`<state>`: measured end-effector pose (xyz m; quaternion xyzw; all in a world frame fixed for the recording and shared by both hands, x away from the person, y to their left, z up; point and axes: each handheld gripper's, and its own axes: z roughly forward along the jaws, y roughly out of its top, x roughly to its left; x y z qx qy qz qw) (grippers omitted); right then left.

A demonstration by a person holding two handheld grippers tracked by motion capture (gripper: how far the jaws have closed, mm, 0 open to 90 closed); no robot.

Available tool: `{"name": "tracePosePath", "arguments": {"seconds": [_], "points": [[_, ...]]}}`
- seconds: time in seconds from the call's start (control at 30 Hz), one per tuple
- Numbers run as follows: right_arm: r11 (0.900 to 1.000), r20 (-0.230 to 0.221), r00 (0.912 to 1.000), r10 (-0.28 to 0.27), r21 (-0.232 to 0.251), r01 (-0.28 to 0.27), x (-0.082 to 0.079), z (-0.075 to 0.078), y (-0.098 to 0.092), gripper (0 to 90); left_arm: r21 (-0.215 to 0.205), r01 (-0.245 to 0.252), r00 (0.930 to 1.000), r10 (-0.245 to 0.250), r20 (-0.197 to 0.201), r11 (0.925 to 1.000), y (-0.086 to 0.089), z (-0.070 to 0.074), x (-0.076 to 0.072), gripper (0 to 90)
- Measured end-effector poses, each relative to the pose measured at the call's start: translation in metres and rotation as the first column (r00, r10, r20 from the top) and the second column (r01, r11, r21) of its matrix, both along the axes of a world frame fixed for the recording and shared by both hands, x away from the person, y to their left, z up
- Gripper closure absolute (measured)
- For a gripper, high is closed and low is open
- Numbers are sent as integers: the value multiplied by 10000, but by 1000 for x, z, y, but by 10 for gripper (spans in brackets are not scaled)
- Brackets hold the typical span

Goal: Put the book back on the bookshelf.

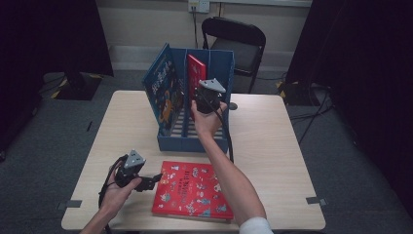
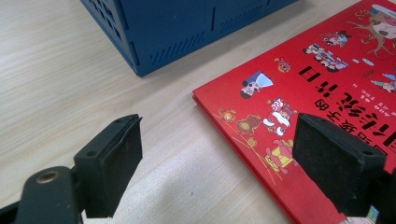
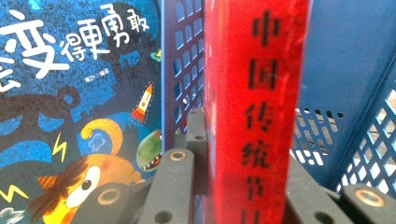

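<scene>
My right gripper (image 1: 198, 97), frame centre, clamps the upright red book (image 1: 196, 72) inside the blue rack (image 1: 195, 141); release comes next. Left gripper (image 1: 152, 179), jaws wide, waits beside the flat red book (image 1: 192, 192), lower centre

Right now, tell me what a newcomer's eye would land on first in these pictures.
First the upright red book, clamped by its spine in the right gripper and standing inside the blue file rack at the far middle of the table. Next the second red book, flat on the near edge, with the left gripper at its left side, jaws open. A blue picture book leans in the rack's left slot.
</scene>
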<state>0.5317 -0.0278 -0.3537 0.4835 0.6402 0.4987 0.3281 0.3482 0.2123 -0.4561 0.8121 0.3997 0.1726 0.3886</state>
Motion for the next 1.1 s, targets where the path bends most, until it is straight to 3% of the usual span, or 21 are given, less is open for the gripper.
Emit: {"name": "tracePosePath", "arguments": {"seconds": [0.17,0.6,0.9,1.1], "points": [[9997,-48,10000,-84,238,85,4,-2,1,806,73,61,10000,-61,19,10000,0,0,1,159],[9997,-78,9999,-144,191,145,2,-19,3,805,140,164,9999,-164,-13,9998,-1,-1,1,159],[9995,-232,9994,255,177,-251,-2,-26,-4,803,60,163,9998,-162,-96,9998,-2,-2,1,159],[9976,-473,9968,647,-212,-658,-18,-31,-7,798,160,211,9998,-210,-44,9997,-4,-2,1,159]]}}
